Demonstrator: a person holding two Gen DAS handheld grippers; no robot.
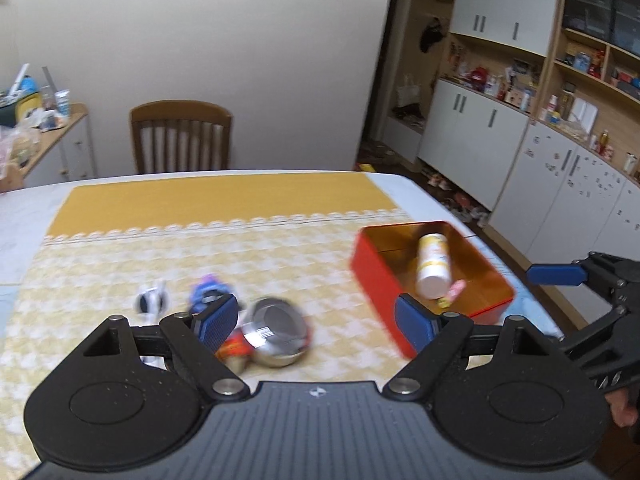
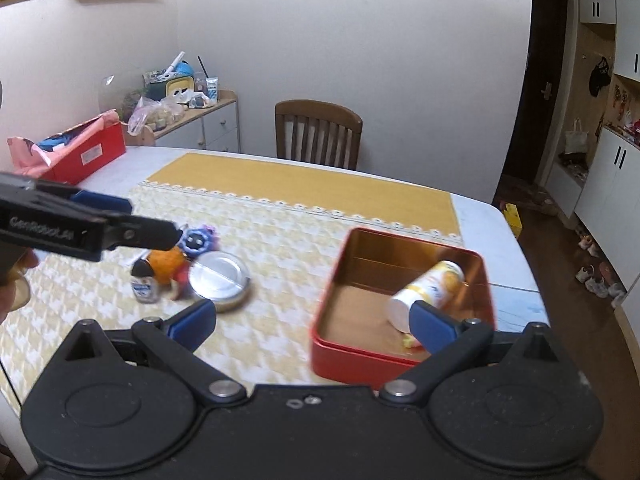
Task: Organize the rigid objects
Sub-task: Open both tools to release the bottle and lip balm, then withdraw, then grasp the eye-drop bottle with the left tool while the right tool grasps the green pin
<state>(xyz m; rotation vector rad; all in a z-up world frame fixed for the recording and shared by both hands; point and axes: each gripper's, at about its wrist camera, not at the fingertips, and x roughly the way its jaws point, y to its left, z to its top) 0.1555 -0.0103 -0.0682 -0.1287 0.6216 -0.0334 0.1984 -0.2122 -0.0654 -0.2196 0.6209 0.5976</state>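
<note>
A red tin box (image 1: 380, 292) (image 2: 352, 364) stands open on the right of the yellow tablecloth. A white and yellow bottle (image 1: 432, 266) (image 2: 430, 286) lies inside it beside a small pink item (image 1: 455, 291). Left of the box is a blurred cluster: a round silver tin (image 1: 276, 330) (image 2: 219, 280), an orange toy (image 2: 168, 264), a blue toy (image 1: 206, 292) (image 2: 198, 240) and a small bottle (image 2: 143, 286). My left gripper (image 1: 316, 322) hovers open above the silver tin, holding nothing. My right gripper (image 2: 314, 324) hangs open at the box's near edge, empty.
A wooden chair (image 1: 180, 136) stands at the table's far side. A red bin with pink cloth (image 2: 80, 152) sits at the back left, beside a cluttered side cabinet (image 2: 192, 116). The table's right edge (image 2: 516, 248) drops to the floor, with cupboards (image 1: 560, 160) beyond.
</note>
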